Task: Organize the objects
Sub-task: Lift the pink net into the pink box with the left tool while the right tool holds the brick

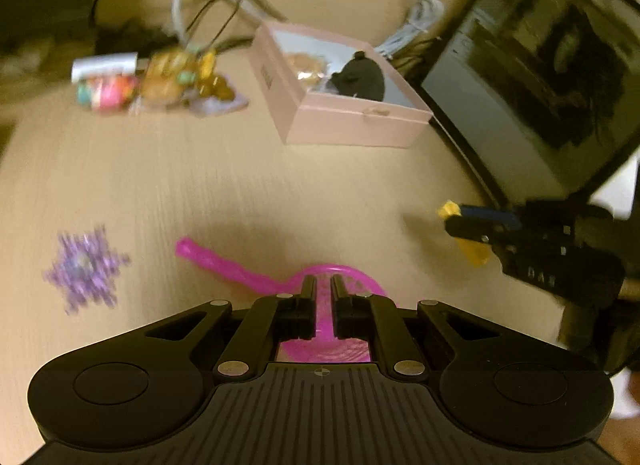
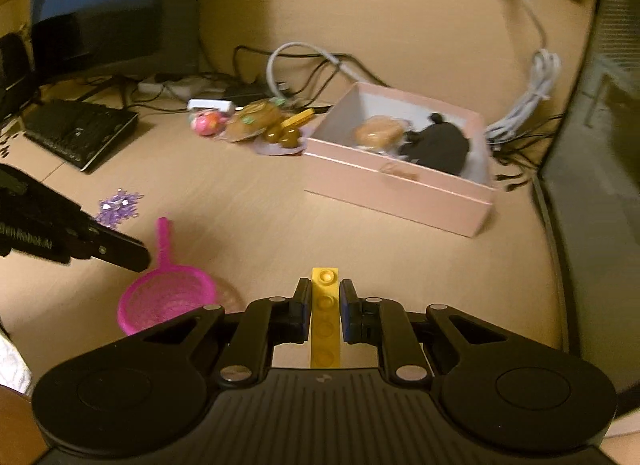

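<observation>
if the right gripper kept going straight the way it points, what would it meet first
Probably bare table first. The right gripper, holding the yellow brick, angles downward; the pink box lies farther ahead, slightly right. Depth is unclear.

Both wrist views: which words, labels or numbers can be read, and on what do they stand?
"GenRobot.ai": body of the left tongs, faint.
"DAS": body of the right tongs.
Pink box, side label: too blurred to read.
Monitor screen: too blurred.
</observation>
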The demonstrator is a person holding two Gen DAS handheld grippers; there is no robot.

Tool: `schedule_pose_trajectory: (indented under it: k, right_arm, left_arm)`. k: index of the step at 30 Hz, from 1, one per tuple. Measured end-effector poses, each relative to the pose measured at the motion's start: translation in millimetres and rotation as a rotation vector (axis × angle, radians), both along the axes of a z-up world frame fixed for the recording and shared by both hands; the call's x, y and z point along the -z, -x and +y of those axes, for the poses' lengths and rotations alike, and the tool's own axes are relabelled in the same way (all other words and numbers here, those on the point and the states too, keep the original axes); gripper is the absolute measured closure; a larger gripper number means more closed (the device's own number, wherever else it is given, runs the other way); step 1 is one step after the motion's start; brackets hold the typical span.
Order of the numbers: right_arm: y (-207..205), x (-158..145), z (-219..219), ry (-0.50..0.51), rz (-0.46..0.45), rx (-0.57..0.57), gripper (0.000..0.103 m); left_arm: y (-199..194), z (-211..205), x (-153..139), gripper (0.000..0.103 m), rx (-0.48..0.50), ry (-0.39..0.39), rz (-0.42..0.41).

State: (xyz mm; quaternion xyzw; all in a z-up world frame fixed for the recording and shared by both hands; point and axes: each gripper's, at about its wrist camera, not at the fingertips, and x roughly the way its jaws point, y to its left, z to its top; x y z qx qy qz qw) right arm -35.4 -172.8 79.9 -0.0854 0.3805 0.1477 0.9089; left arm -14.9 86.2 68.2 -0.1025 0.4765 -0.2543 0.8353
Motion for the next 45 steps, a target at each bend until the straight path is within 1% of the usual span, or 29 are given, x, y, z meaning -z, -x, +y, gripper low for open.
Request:
schedule_pose_trajectory:
  k: [2, 4, 6, 7, 9, 10, 11, 13, 15, 18, 19, 20, 22, 25, 27, 30, 31, 32, 33, 35, 37, 39, 42, 45]
  right_arm:
    - [2, 6, -5, 0.011, 0.001, 0.025, 0.089]
    - [1, 15, -8, 0.006, 0.028, 0.053, 0.089]
    - [1, 23, -9, -0.004, 0.053, 0.069, 0.089]
    - [1, 26, -8, -0.004, 0.056, 0.069, 0.089]
    - [2, 30, -8, -0.004, 0.058, 0.066, 0.089]
    - [2, 31, -8, -0.008, 0.060, 0.067, 0.086]
    - [1, 34, -9, -0.010, 0.067, 0.070, 0.079]
    - [0, 38, -9, -0.014, 0.077, 0.079, 0.070]
    - [-3, 41, -10, -0.022, 0.086, 0.084, 0.067]
    - [-4, 42, -11, -0.035, 0.096, 0.086, 0.061]
    - [-5, 43, -11, -0.036, 0.097, 0.084, 0.058]
    - [-5, 43, -11, -0.037, 0.098, 0.082, 0.056]
    - [-5, 45, -10, -0.038, 0.106, 0.077, 0.055]
    - [-5, 50, -8, -0.041, 0.126, 0.070, 0.055]
    - [-3, 53, -5, -0.037, 0.133, 0.065, 0.057]
    - [-2, 57, -2, -0.029, 0.141, 0.063, 0.070]
    - [-2, 58, -1, -0.024, 0.144, 0.064, 0.079]
    - [-1, 59, 0, -0.016, 0.142, 0.067, 0.089]
    - [0, 59, 1, -0.004, 0.140, 0.061, 0.089]
    - [3, 56, 0, 0.009, 0.132, 0.046, 0.089]
    - [9, 52, -1, 0.033, 0.107, 0.036, 0.089]
    - [14, 45, -6, 0.039, 0.091, 0.043, 0.089]
    - [17, 35, -17, 0.028, 0.072, 0.079, 0.089]
    - [21, 26, -30, 0.008, 0.056, 0.120, 0.089]
  left_arm:
    - [-6, 11, 11, 0.094, -0.057, 0.073, 0.088]
    - [-10, 21, 24, 0.093, -0.115, 0.128, 0.175]
    - [-9, 31, 30, 0.089, -0.185, 0.155, 0.216]
    - [-7, 35, 30, 0.089, -0.210, 0.166, 0.214]
    - [-1, 45, 24, 0.089, -0.245, 0.173, 0.175]
    - [1, 48, 22, 0.089, -0.257, 0.170, 0.155]
    - [2, 52, 20, 0.088, -0.263, 0.167, 0.146]
    - [3, 55, 24, 0.088, -0.268, 0.165, 0.167]
    - [4, 53, 32, 0.087, -0.275, 0.172, 0.207]
    - [5, 46, 44, 0.087, -0.277, 0.241, 0.260]
    - [5, 43, 46, 0.087, -0.279, 0.257, 0.268]
    - [5, 40, 48, 0.087, -0.280, 0.254, 0.269]
    - [1, 31, 52, 0.087, -0.283, 0.226, 0.264]
    - [-7, 17, 58, 0.086, -0.268, 0.225, 0.254]
    - [-13, 3, 60, 0.086, -0.243, 0.228, 0.238]
    - [-21, -14, 63, 0.087, -0.215, 0.206, 0.205]
    - [-26, -19, 65, 0.092, -0.206, 0.199, 0.219]
    - [-30, -24, 67, 0.092, -0.186, 0.207, 0.234]
    - [-33, -30, 67, 0.092, -0.164, 0.207, 0.234]
    - [-33, -41, 63, 0.093, -0.118, 0.160, 0.183]
    - [-29, -55, 53, 0.094, -0.047, 0.061, 0.097]
    - [-22, -67, 38, 0.094, 0.025, -0.017, 0.002]
    - [-15, -75, 17, 0.094, 0.095, -0.078, -0.104]
    - [-19, -77, -2, 0.094, 0.113, -0.094, -0.175]
